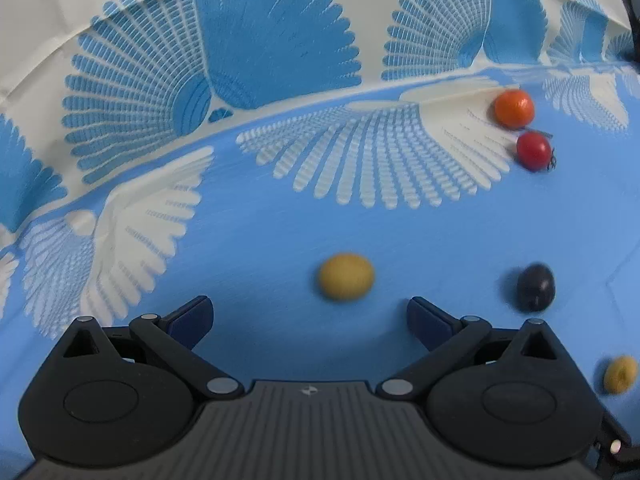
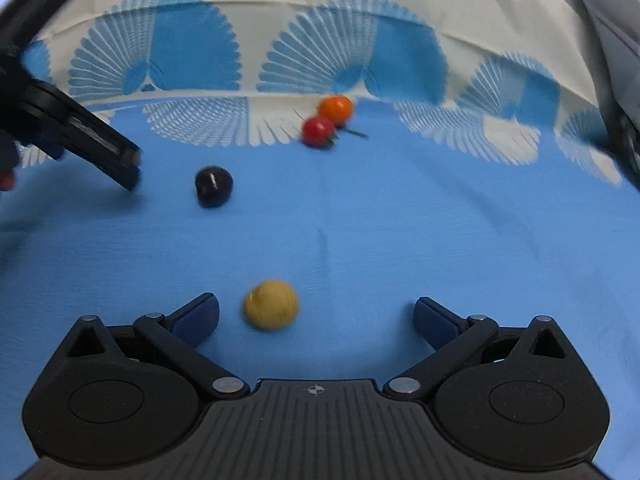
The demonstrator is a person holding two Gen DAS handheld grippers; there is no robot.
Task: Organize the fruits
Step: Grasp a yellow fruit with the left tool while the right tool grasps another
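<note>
Both my claws, left (image 1: 310,312) and right (image 2: 316,314), are wide open and empty. A yellow fruit (image 2: 271,305) sits just ahead of the right one, ready to grab.

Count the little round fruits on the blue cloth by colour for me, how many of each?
Yellow round fruits: 2, one ahead of the left tongs, one at the right edge
Orange round fruit: 1
Red round fruit: 1
Dark purple round fruit: 1
Total: 5
</note>
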